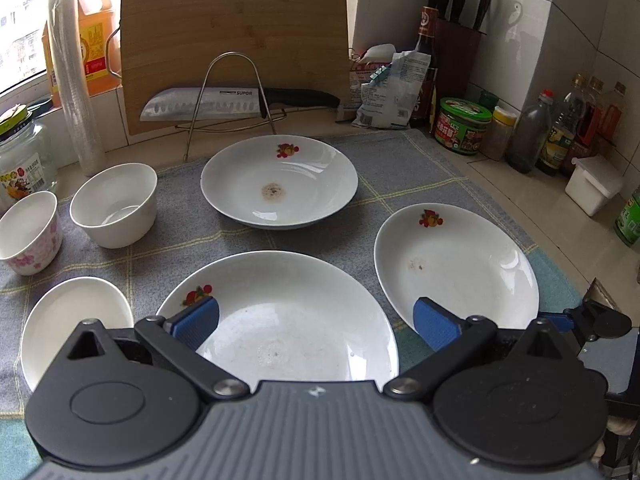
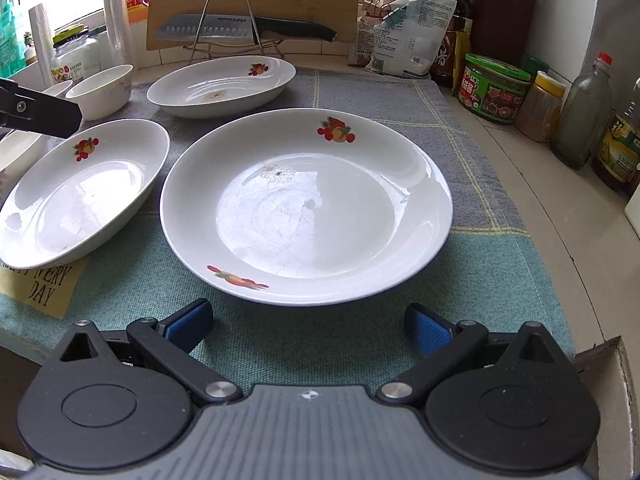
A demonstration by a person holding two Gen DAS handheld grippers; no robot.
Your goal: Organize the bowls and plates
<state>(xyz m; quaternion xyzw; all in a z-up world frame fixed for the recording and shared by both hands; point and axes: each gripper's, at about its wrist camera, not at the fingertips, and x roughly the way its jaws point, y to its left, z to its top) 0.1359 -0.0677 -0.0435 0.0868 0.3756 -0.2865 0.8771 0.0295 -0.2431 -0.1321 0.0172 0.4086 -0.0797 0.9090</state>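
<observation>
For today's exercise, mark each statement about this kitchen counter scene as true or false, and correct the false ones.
1. Both grippers are open. True: the left gripper and right gripper hold nothing.
2. The knife lies flat on the cloth. False: it rests on a wire rack against the cutting board.
3. The plates are stacked. False: the three plates, such as the far plate, sit apart.
4. The white bowl is upright. True.

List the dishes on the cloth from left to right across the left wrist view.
Floral cup → small white plate → plain white bowl → far fruit-print plate → near-right fruit-print plate. The nearest plate, under the open left gripper, overlaps these and is left out.
</observation>
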